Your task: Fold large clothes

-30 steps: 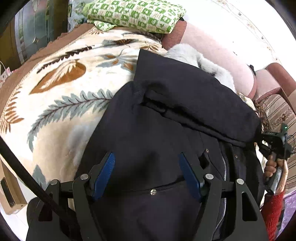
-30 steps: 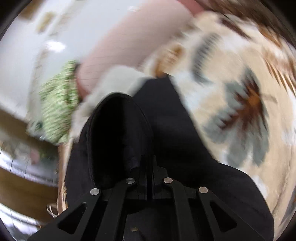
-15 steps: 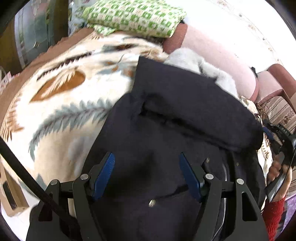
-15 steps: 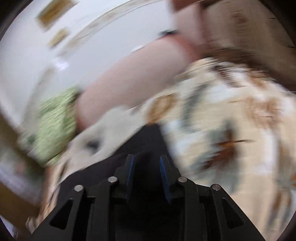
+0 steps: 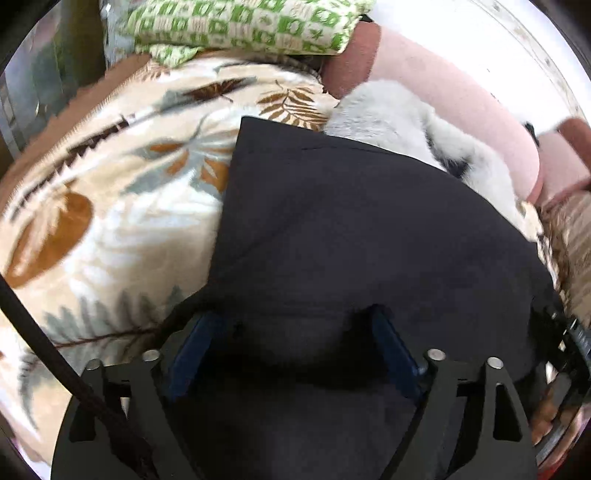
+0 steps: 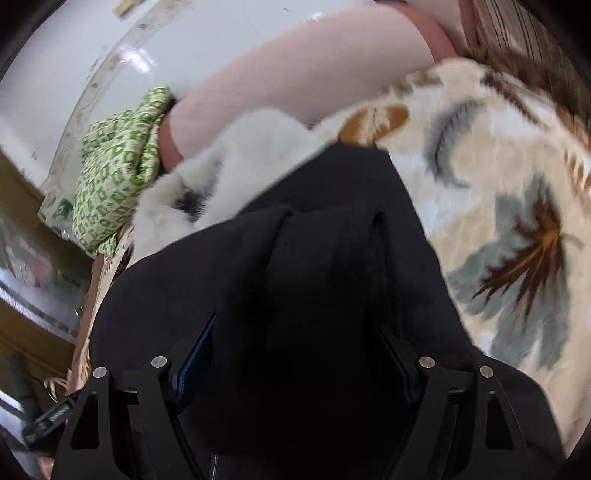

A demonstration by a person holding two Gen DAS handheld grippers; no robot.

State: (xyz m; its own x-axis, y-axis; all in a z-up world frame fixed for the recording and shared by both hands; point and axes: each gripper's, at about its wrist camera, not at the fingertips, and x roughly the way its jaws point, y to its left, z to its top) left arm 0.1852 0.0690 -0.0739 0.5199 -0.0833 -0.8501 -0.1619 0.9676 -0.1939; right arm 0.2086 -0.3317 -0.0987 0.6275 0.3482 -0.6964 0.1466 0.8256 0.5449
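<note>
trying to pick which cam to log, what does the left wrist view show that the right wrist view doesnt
Only the left wrist view: a black cable crossing its lower left, and the coat's flat, folded panel. Only the right wrist view: a raised ridge of the coat between the open right hand-held gripper. Both: dark coat, grey fur trim, leaf-print blanket, green checked cloth, pink sofa back; the left hand-held gripper is open too.

The big black coat [image 5: 351,240] fills the middle and bottom of the left wrist view. It is dark and soft, and its flat top edge slants across the upper middle. White fluffy fur trim [image 5: 399,122] sits at its upper right. In the right wrist view the coat [image 6: 325,277] fills the middle, bunched into folds.
</note>
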